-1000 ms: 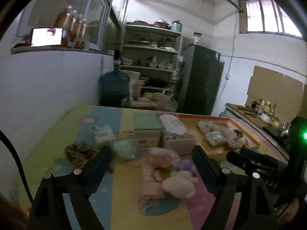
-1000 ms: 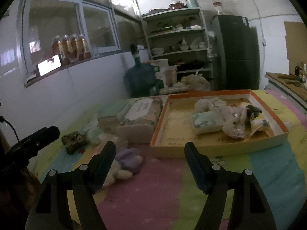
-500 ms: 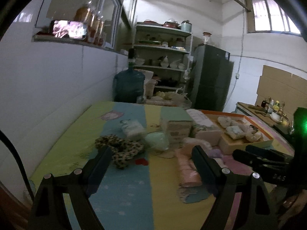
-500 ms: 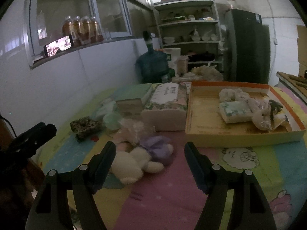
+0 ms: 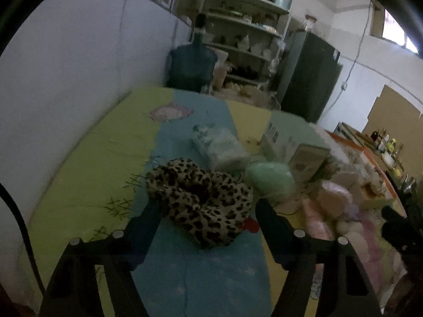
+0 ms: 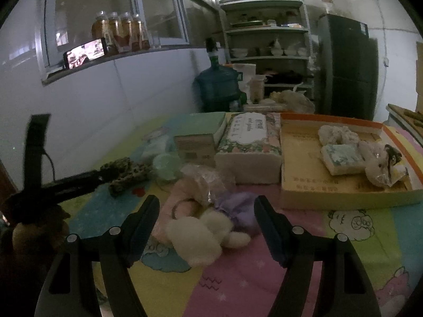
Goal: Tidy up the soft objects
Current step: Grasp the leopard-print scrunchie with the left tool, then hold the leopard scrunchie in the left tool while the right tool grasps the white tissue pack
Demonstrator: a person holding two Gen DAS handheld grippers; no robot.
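Note:
A leopard-print soft ring [image 5: 201,198] lies on the colourful mat [image 5: 87,163]. My left gripper [image 5: 208,206] is low over it. Its jaws are closing with the ring between them, and the pads do not visibly press it. In the right wrist view, a white plush [image 6: 195,235], a purple plush [image 6: 235,208] and a pink soft item [image 6: 179,198] lie in a heap. My right gripper [image 6: 206,206] hangs open just in front of the heap, holding nothing. An orange-rimmed cardboard tray [image 6: 304,185] at the right holds several soft items.
A pale green soft ball [image 5: 269,179], a wrapped white pack [image 5: 222,148] and a small carton [image 5: 304,158] sit behind the ring. A floral tissue pack [image 6: 248,142] lies beside the tray. The white wall [image 5: 66,79] runs along the mat's left side. A water jug [image 6: 216,87] and shelves stand behind.
My left gripper swung left and down from the plush heap to the leopard ring, and its jaws narrowed. The right gripper drifted left from the tray to the plush heap.

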